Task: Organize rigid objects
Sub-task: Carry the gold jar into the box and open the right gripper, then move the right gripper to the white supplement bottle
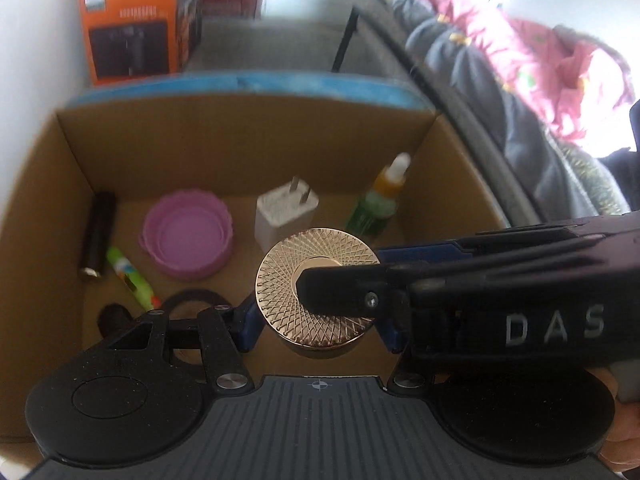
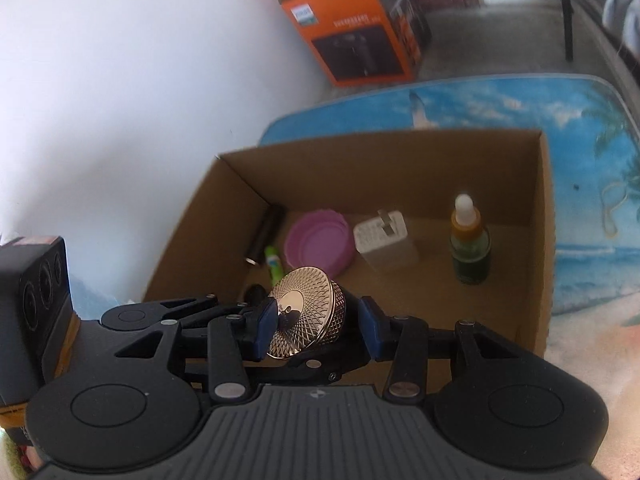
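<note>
Closest to the lens in the left wrist view, the left claw [image 1: 320,328] pinches a round gold jar with an engraved lattice lid [image 1: 316,280] by its sides, blue pads at either flank. The jar hangs above the near part of an open brown cardboard box [image 1: 248,128]. One black finger [image 1: 340,292] of the right claw reaches in from the right over the lid's centre; its body reads "DAS".

On the box floor, a black cylinder [image 1: 98,236] lies along the left wall, with a small green tube [image 1: 130,278] beside it. A purple round lid [image 1: 186,236] and a white plug adapter [image 1: 284,212], prongs up, follow toward the right. A green dropper bottle with a white tip [image 1: 378,200] stands by the right wall. Bare floor remains near the front right.

From the right wrist view, the right claw [image 2: 316,332] is spread. One pad touches the jar's lid face and the other stands just short of the base. The box sits toward the far left edge of the beach-print desk [image 2: 592,208], which is bare to the right. An orange carton [image 2: 356,32] stands on the floor by the white wall; its print is too blurred to read.
</note>
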Available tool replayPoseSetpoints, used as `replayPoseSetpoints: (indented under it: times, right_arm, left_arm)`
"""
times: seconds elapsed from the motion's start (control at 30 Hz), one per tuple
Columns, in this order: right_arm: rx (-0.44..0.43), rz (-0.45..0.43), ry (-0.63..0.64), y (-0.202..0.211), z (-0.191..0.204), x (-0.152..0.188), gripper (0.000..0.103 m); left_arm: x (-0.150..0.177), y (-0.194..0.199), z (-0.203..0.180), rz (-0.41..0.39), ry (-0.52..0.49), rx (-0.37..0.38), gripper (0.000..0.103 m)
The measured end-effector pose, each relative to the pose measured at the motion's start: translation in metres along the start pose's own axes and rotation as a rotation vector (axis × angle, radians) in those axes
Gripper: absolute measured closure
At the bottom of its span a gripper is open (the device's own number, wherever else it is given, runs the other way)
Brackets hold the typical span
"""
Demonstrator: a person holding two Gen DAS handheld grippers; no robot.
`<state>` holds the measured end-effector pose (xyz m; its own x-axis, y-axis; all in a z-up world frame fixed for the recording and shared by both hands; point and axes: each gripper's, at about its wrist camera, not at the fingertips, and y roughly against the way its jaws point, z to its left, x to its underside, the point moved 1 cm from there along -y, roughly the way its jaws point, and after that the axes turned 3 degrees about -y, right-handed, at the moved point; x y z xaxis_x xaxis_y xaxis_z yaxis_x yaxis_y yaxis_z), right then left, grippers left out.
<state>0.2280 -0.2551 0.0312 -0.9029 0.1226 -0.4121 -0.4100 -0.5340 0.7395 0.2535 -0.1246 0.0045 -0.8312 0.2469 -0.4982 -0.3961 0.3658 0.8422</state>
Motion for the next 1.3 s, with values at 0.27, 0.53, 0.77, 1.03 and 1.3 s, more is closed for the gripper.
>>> replayPoseSetpoints:
  times: [0.27, 0.53, 0.77, 1.03, 1.3]
  right_arm:
    - [-0.012, 0.101, -0.041, -0.025, -0.019, -0.009, 0.055]
    - [-0.013, 0.160, -0.036, -0.041, -0.020, -0.015, 0.055]
    - [-0.003, 0.152, -0.038, -0.041, -0.017, -0.016, 0.054]
    - [-0.105, -0.091, -0.038, 0.033, -0.004, -0.005, 0.055]
    - [-0.148, -0.423, 0.045, 0.142, 0.019, 0.079, 0.043]
  left_arm:
    - [-0.007, -0.020, 0.009, 0.134, 0.059, 0.017, 0.047]
    - [-0.008, -0.029, 0.016, 0.236, 0.088, 0.017, 0.045]
    - [-0.009, -0.017, 0.009, 0.180, 0.073, 0.003, 0.039]
    - [0.007, 0.051, -0.005, -0.067, 0.002, -0.002, 0.028]
    - [0.066, 0.140, -0.025, -0.371, -0.099, 0.023, 0.001]
